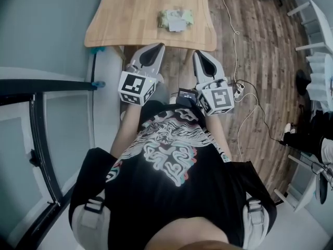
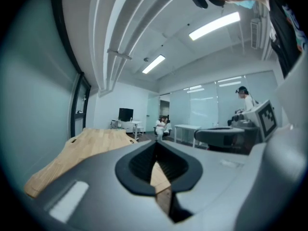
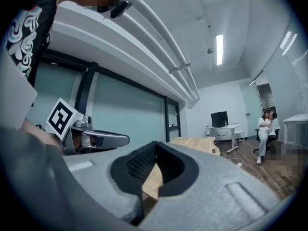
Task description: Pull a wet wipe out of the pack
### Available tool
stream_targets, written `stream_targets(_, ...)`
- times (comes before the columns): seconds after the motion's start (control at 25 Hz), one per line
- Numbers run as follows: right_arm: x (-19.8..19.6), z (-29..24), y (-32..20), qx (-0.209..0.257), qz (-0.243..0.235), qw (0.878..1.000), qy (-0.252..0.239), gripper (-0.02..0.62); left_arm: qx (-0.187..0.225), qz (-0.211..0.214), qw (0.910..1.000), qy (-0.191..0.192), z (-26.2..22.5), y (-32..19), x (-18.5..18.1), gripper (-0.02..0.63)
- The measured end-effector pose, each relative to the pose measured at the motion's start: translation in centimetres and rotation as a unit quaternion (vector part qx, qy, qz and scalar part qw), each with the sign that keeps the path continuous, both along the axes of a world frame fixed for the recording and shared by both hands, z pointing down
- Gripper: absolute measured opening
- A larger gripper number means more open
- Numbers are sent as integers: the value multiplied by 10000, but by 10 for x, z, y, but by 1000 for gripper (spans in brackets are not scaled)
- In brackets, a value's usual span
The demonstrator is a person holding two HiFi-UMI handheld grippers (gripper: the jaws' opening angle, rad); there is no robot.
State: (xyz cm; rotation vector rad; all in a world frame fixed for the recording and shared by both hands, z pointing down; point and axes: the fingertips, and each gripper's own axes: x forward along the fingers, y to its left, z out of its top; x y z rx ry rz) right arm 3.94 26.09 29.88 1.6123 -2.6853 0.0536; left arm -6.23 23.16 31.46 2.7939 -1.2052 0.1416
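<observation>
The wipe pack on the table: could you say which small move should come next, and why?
Probably bring the left gripper and right gripper forward to the pack: both are shut, empty and at the near edge of the table, away from it.

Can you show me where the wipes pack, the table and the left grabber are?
wet wipe pack (image 1: 176, 19), head view, middle of its top.
table (image 1: 130, 14), head view, bare wood left of the pack.
left gripper (image 1: 157, 47), head view, where its closed fingers meet.
</observation>
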Motion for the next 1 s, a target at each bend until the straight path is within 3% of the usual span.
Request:
stream_targets(0.16,-9,9,-11,-135,-282,9995,66,0,-6,11,9999,-152,6,-13,3,-12)
stream_targets(0.44,-19,34,-52,-560,-746,9954,231,0,-29,-440,9988,-228,21,-72,-14,-12)
stream_targets(0.6,-23,42,-89,-807,-984,9919,49,0,-97,-465,9986,-216,25,-113,-11,-12)
stream_targets(1.0,-23,49,-193,-858,-892,9923,105,0,-221,-184,9986,-440,43,-208,-4,-12)
